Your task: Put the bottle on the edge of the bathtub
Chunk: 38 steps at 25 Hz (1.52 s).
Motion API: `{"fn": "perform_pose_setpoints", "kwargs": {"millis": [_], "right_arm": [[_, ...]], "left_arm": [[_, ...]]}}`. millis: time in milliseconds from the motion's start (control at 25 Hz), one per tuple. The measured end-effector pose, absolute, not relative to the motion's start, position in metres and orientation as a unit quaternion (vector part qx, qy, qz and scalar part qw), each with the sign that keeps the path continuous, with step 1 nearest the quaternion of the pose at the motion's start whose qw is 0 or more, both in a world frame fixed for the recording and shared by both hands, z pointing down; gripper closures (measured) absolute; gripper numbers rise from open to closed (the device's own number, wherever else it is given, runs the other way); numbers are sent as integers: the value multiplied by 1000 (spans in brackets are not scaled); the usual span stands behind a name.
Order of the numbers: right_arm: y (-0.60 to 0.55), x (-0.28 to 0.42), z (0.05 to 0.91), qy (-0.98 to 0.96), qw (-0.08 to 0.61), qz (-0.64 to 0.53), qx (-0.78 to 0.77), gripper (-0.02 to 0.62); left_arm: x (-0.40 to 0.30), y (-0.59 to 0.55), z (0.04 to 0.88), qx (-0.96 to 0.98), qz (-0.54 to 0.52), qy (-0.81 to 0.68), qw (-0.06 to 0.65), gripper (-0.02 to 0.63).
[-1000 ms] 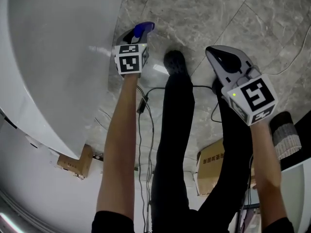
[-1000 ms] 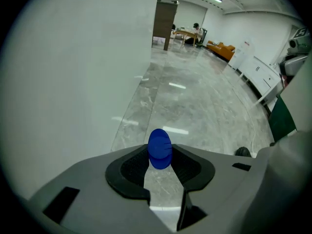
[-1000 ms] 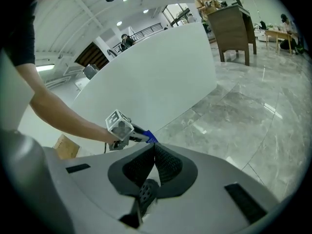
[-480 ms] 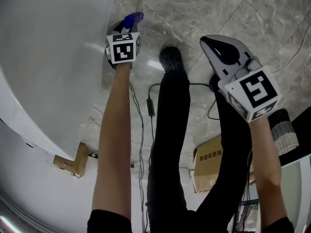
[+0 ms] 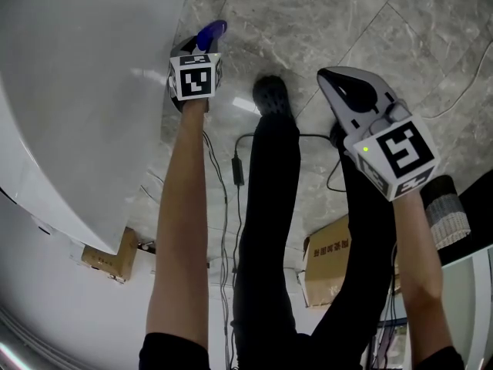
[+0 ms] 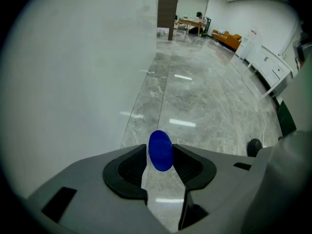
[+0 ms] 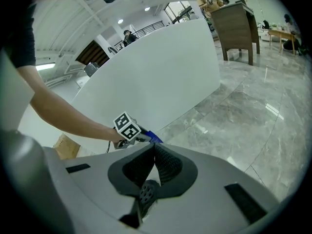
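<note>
A blue bottle [image 5: 210,33] shows at the tip of my left gripper [image 5: 202,46], low over the grey marble floor right beside the bathtub's white outer wall [image 5: 77,91]. In the left gripper view the bottle [image 6: 160,150] is a blue oval between the two pads of the left gripper [image 6: 160,156]. Those jaws have just been opening, and the pads stand close on either side without clearly squeezing it. My right gripper [image 7: 155,152] is shut and empty, and hangs over the floor to the right [image 5: 339,79]. From there I see the bottle [image 7: 152,137] against the tub wall [image 7: 156,72].
The person's dark trouser leg and shoe [image 5: 271,95] stand between the two grippers. A black cable [image 5: 235,168] lies on the floor. One cardboard box [image 5: 104,257] sits by the tub's near end and another [image 5: 331,264] is near the right leg.
My left gripper with the blue bottle has moved up and left in the head view, closer to the tub wall, then stayed there. The right gripper has hardly moved.
</note>
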State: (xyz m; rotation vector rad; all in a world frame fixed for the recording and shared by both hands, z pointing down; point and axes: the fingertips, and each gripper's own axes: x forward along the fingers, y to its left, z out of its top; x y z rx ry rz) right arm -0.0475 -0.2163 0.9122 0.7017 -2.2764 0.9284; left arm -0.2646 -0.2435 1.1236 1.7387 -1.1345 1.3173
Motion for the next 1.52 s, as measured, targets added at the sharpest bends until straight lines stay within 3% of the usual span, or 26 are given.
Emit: {"fn": "perform_pose_setpoints", "kwargs": {"millis": [240, 640, 960, 1520], "right_arm": [[-225, -48, 896, -856, 284, 342, 263, 583], [-230, -38, 828, -857, 293, 332, 265, 583], [-223, -21, 719, -865, 290, 316, 260, 583], [-170, 49, 470, -899, 276, 257, 223, 583]], "left_arm": [[-262, -246, 1115, 662, 508, -436, 337, 399], [-247, -242, 1041, 663, 489, -449, 347, 397], [-213, -209, 926, 654, 441, -481, 383, 410], [-109, -128, 636, 692, 375, -515, 339, 459]]}}
